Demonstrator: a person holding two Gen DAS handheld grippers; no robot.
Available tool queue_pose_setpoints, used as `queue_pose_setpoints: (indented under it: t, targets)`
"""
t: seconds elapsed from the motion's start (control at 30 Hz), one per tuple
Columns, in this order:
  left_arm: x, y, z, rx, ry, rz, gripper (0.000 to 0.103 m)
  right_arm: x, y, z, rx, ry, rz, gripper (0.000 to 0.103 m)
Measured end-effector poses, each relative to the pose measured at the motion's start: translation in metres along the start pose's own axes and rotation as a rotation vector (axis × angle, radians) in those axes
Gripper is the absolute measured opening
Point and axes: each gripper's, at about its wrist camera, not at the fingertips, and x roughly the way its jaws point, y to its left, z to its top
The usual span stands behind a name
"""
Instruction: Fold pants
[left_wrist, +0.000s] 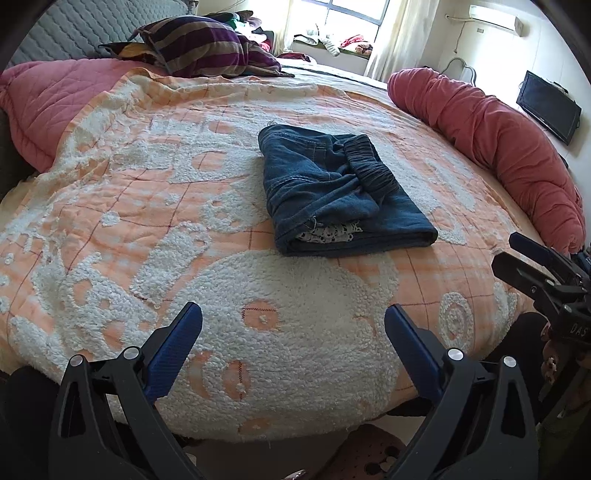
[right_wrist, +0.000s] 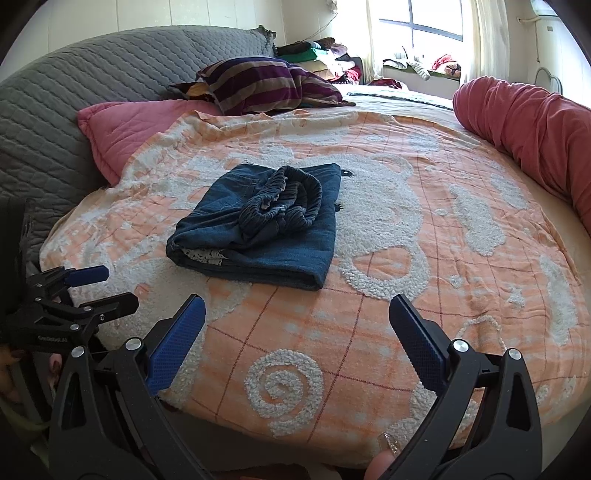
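Observation:
Dark blue denim pants (left_wrist: 340, 192) lie folded into a compact bundle on the orange and white bedspread (left_wrist: 184, 206), elastic waistband bunched on top and a white patterned lining showing at the near edge. They also show in the right wrist view (right_wrist: 258, 225). My left gripper (left_wrist: 293, 325) is open and empty, low over the bed's near edge, well short of the pants. My right gripper (right_wrist: 297, 314) is open and empty, also short of the pants. Each gripper appears in the other's view: the right gripper (left_wrist: 532, 258) and the left gripper (right_wrist: 92, 288).
A rolled red quilt (left_wrist: 491, 147) lies along the bed's right side. A pink quilted pillow (right_wrist: 125, 129) and a striped purple pillow (right_wrist: 258, 85) sit at the head, against a grey headboard (right_wrist: 74, 92). Clothes piles lie near the window. A black monitor (left_wrist: 548, 107) hangs on the right wall.

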Motion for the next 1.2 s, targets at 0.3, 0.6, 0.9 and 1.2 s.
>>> queue_pose_setpoints:
  t: [0.3,0.6,0.9,1.2]
  targets:
    - [-0.0035,-0.0007,0.0016,0.003,-0.008,0.010,0.099,-0.0014,-0.0001,-0.0004,0.001,-0.006,-0.004,0.094]
    - [-0.0053,-0.0012,0.0026,0.005,-0.011,0.016,0.099,-0.0018,0.0003,-0.0003,0.000,-0.007,-0.005,0.094]
    - [-0.0066,-0.0050,0.0031,0.009,-0.008,0.008,0.099,-0.0022,-0.0007,-0.0004,0.004,-0.006,-0.005,0.094]
    - [-0.0079,-0.0058,0.0036,0.007,-0.012,0.006,0.099,-0.0022,-0.0015,-0.0006,0.006,-0.005,-0.007,0.094]
